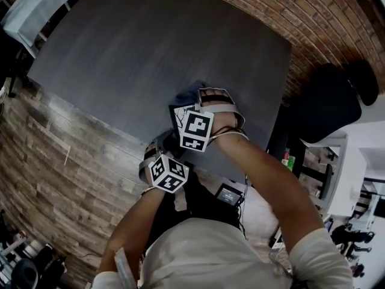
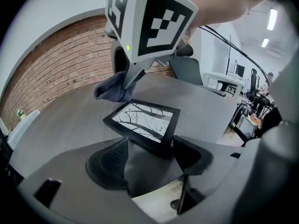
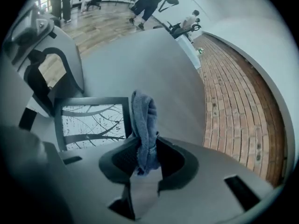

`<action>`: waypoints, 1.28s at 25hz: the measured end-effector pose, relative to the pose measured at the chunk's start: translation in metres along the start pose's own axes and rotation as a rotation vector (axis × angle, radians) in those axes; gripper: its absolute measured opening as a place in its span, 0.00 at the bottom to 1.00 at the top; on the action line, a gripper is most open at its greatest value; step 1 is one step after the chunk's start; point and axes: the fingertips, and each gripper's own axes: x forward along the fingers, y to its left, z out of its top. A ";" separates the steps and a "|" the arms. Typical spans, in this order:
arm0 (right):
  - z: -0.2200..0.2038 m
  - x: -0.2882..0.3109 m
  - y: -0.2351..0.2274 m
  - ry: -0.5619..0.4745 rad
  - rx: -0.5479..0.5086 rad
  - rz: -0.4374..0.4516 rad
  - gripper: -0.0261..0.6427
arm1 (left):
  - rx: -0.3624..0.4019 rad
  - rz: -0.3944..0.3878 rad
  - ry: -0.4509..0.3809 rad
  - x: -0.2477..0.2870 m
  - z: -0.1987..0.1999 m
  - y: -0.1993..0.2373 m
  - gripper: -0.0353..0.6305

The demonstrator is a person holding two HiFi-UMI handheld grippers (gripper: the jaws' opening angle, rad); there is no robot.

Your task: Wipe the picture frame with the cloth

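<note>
Your right gripper [image 3: 147, 160] pinches the blue cloth [image 3: 142, 115] at the bottom middle of its view. Your left gripper [image 2: 149, 155] is wide open, with a corner of the picture frame [image 2: 142, 120] between its jaws.

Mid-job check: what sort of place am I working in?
Probably an open-plan office or lab: a grey table beside a brick wall, an office chair, and desks with monitors further back.
</note>
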 end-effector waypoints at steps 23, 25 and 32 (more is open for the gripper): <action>0.020 -0.007 0.076 0.065 -0.051 0.209 0.20 | -0.110 -0.050 -0.044 0.005 -0.007 0.004 0.52; 0.019 -0.012 0.080 0.057 -0.030 0.232 0.20 | -0.114 -0.051 -0.045 0.005 -0.007 0.004 0.52; 0.017 -0.029 0.097 0.027 0.056 0.301 0.20 | -0.119 -0.049 -0.053 0.005 -0.007 0.005 0.52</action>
